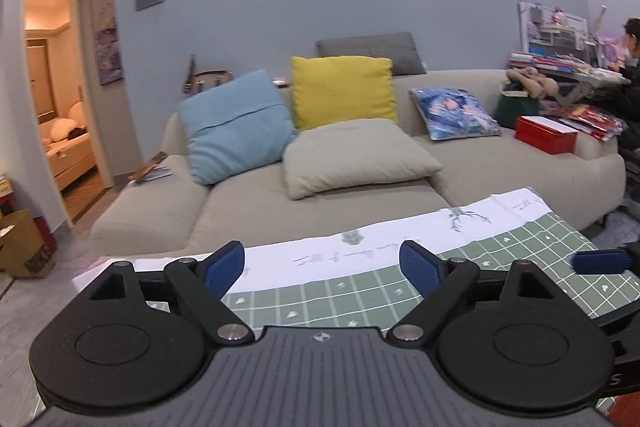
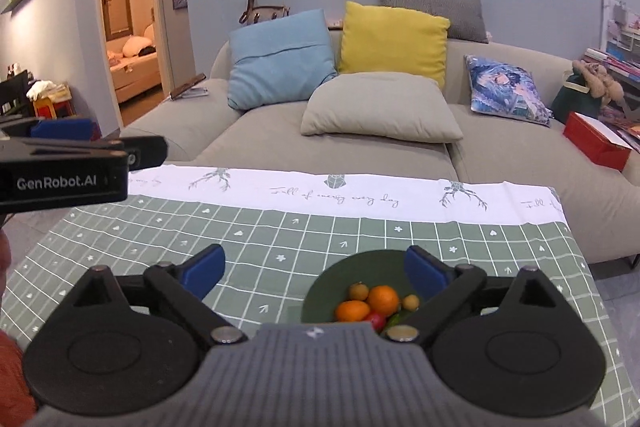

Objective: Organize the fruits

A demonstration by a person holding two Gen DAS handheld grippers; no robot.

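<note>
A dark green bowl [image 2: 352, 267] sits on the green checked tablecloth [image 2: 256, 227] in the right wrist view. It holds oranges [image 2: 383, 299], small yellow fruits [image 2: 358, 291] and a red fruit [image 2: 376, 319]. My right gripper [image 2: 314, 277] is open and empty, held above the table with the bowl under its right finger. My left gripper [image 1: 322, 267] is open and empty above the table's far part; no fruit shows in its view. The left gripper's body [image 2: 64, 167] shows at the left of the right wrist view. A right fingertip [image 1: 598, 262] shows at the right of the left wrist view.
A beige sofa [image 2: 360, 155] with blue, yellow, grey and patterned cushions stands just behind the table. A red box [image 2: 596, 143] lies on its right end. A doorway [image 2: 128, 3] opens at the far left. A cardboard box [image 1: 24, 247] stands on the floor at the left.
</note>
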